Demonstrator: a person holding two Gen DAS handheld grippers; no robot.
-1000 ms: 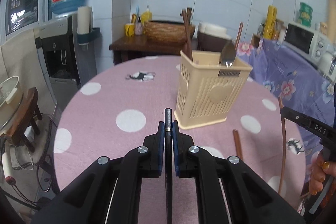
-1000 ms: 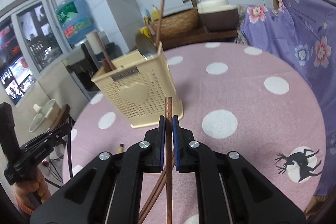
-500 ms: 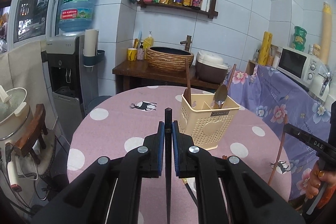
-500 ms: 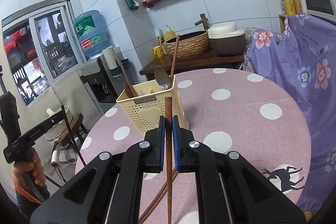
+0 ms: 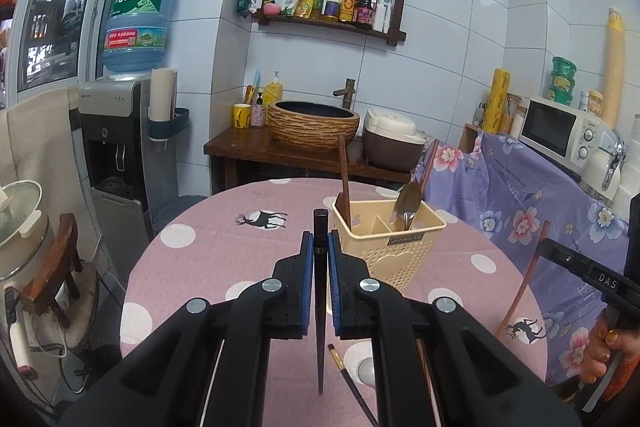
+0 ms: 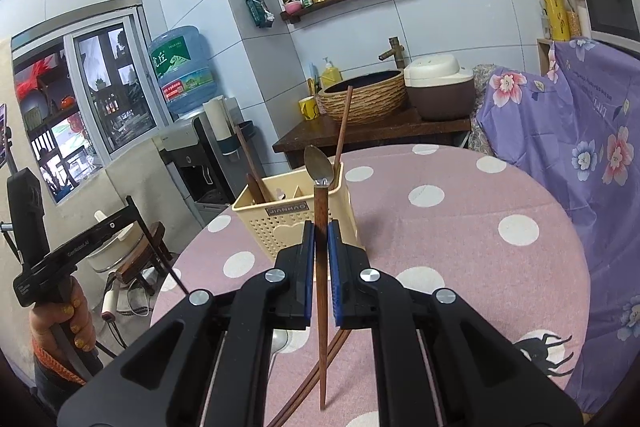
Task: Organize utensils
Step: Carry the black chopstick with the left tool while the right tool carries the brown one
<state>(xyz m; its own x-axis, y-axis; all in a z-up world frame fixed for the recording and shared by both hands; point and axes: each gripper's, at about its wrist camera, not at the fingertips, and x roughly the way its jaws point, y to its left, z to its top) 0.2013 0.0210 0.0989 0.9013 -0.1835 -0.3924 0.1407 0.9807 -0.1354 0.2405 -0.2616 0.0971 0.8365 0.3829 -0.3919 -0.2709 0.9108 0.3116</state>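
Note:
My left gripper [image 5: 320, 247] is shut on a black chopstick [image 5: 320, 307], held above the pink dotted table [image 5: 224, 251]. A brown wooden chopstick [image 6: 321, 267] is pinched in my right gripper [image 6: 319, 243], also lifted over the table. The cream utensil basket [image 5: 394, 247] [image 6: 280, 223] stands ahead, holding a metal spoon [image 5: 408, 197] [image 6: 319, 165], a wooden chopstick [image 6: 343, 125] and a dark wooden utensil [image 5: 344, 183]. Another black chopstick [image 5: 352, 383] lies on the table under the left gripper. Two brown chopsticks [image 6: 316, 375] and a spoon [image 6: 278, 343] lie beneath the right gripper.
Purple floral cloth [image 6: 576, 131] covers furniture at the right. A dark wooden side table [image 5: 288, 151] with a woven basin and a rice cooker [image 5: 394, 139] stands behind. A water dispenser [image 5: 116, 147] is at the left. A hand holds each gripper handle [image 6: 60, 319].
Both grippers rose with their chopsticks and tilted up, so the basket and table look lower and farther away. The grips did not change.

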